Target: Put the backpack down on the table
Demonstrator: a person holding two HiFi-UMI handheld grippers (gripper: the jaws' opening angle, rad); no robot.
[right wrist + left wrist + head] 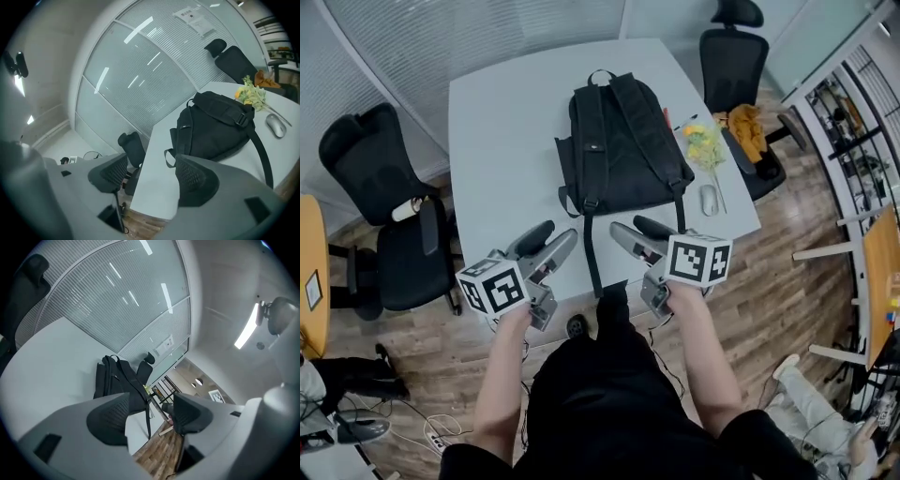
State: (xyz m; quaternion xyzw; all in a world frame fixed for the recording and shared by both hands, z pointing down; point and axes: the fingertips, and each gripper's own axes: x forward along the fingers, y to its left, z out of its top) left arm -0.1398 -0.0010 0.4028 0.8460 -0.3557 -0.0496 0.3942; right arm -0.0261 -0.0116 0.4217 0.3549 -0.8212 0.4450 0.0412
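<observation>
The black backpack (619,150) lies flat on the pale grey table (502,141), straps up and top handle at the far side. One long strap (592,262) hangs over the near edge. My left gripper (555,234) sits at the table's front edge, short of the bag, open with nothing between its jaws. To its right my right gripper (630,227) is likewise open and empty, just before the bag's bottom. In the left gripper view the backpack (112,380) shows beyond the left gripper (150,416). In the right gripper view the backpack (215,126) lies ahead of the right gripper (152,176).
A bunch of yellow-green flowers (703,141) and a computer mouse (709,199) lie right of the bag. Black office chairs stand at the left (380,187) and far right (733,56), the latter with an orange item (748,127) on its seat. Glass partitions run behind the table.
</observation>
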